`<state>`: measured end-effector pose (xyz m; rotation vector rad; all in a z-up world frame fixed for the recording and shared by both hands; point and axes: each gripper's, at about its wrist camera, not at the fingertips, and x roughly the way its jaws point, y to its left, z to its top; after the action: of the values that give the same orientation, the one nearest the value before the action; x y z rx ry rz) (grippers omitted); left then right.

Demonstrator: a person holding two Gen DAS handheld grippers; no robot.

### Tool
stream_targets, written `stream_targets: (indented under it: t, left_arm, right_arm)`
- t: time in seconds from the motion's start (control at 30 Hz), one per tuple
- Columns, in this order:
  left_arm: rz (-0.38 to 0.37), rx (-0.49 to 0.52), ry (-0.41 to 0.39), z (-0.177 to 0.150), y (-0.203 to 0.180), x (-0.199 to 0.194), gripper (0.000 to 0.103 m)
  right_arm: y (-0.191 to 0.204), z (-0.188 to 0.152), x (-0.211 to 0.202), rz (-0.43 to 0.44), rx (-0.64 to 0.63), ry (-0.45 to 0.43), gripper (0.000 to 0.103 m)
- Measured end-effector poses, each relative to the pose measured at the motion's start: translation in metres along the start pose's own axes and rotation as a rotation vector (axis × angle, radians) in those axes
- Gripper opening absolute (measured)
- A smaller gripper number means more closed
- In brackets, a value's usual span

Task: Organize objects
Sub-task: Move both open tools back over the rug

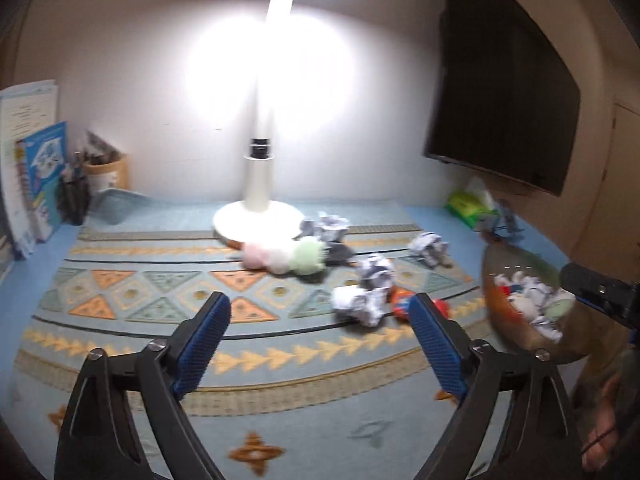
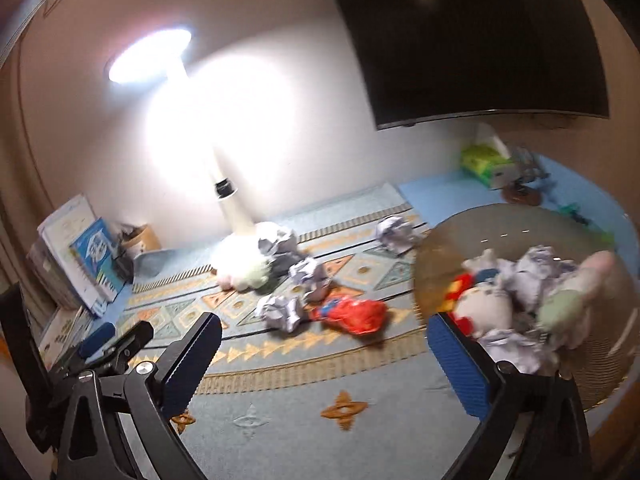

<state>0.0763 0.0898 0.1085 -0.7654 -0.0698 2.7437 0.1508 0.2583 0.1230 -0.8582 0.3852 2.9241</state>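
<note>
Left wrist view first: the left gripper [image 1: 320, 340] hangs over the patterned mat [image 1: 132, 292] with its blue pads spread wide and nothing between them. Just beyond the tips lie crumpled paper balls [image 1: 360, 304], a red and blue wrapper [image 1: 404, 304] half hidden behind the right-hand finger, and pink and green plush toys [image 1: 288, 256] bunched against the desk lamp's base [image 1: 256, 220]. Over at the mat's right edge sits the round brown basket [image 1: 520, 320], already holding paper and soft toys.

The step in hand looks like a fresh reach for loose clutter. Best bet: settle the wrist before closing, straddle one paper ball squarely, and squeeze gently, since crumpled paper gives and can slip out.

Right wrist view now: the right gripper [image 2: 324, 360] is spread just as wide, empty too. The basket [image 2: 440, 264] fills the right side, its contents blurred. The red wrapper [image 2: 352, 316] lies on the mat between the fingers' line of sight, with a paper ball [image 2: 280, 312] touching it on the left. The other gripper [image 2: 116, 344] pokes in at the left edge.

Hard to make out: everything is smeared, so I can't count the balls or tell what the toys are. The basket's near rim is cut off by the finger, and the lamp glare washes out the wall.
</note>
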Motion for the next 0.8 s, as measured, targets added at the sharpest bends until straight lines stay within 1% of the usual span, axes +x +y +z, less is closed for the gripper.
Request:
stream_targets:
  t: [0.03,0.07,0.13,0.2,0.23,0.3,0.37,0.4,0.43,0.5,0.63,0.7,0.8]
  left_arm:
    - [0.053,-0.014,-0.001,-0.005,0.016,0.000,0.100]
    - [0.089,-0.032,-0.004,-0.011,0.030,0.000,0.100]
    - [0.132,-0.082,0.003,-0.021,0.057,0.002,0.100]
    - [0.163,-0.133,0.005,-0.030,0.080,0.002,0.100]
    - [0.177,-0.150,0.011,-0.032,0.086,0.007,0.100]
    - [0.217,-0.171,0.016,-0.037,0.097,0.013,0.100]
    - [0.252,-0.188,0.028,-0.042,0.104,0.016,0.100]
    - [0.243,-0.207,0.044,-0.042,0.108,0.018,0.100]
    - [0.230,-0.223,0.040,-0.041,0.111,0.018,0.100]
    - [0.254,-0.247,0.024,-0.043,0.115,0.016,0.100]
    - [0.223,-0.265,0.023,-0.046,0.119,0.015,0.100]
    - [0.228,-0.258,0.016,-0.046,0.117,0.015,0.100]
    - [0.230,-0.216,0.005,-0.045,0.109,0.013,0.100]
  right_arm:
    - [0.013,-0.006,0.013,0.010,-0.036,0.025,0.103]
    - [0.025,-0.011,0.026,0.012,-0.069,0.050,0.103]
    - [0.045,-0.017,0.046,0.022,-0.123,0.078,0.103]
    - [0.061,-0.022,0.061,0.009,-0.185,0.080,0.103]
    - [0.068,-0.025,0.067,-0.003,-0.210,0.079,0.103]
    - [0.074,-0.031,0.078,-0.010,-0.220,0.088,0.103]
    - [0.075,-0.035,0.088,-0.034,-0.217,0.125,0.103]
    - [0.075,-0.035,0.089,-0.043,-0.219,0.122,0.103]
    - [0.074,-0.034,0.087,-0.048,-0.213,0.109,0.103]
    - [0.071,-0.034,0.087,-0.062,-0.196,0.098,0.103]
    - [0.076,-0.035,0.094,-0.091,-0.215,0.129,0.103]
    - [0.079,-0.037,0.094,-0.104,-0.235,0.128,0.103]
    - [0.082,-0.039,0.091,-0.116,-0.255,0.107,0.103]
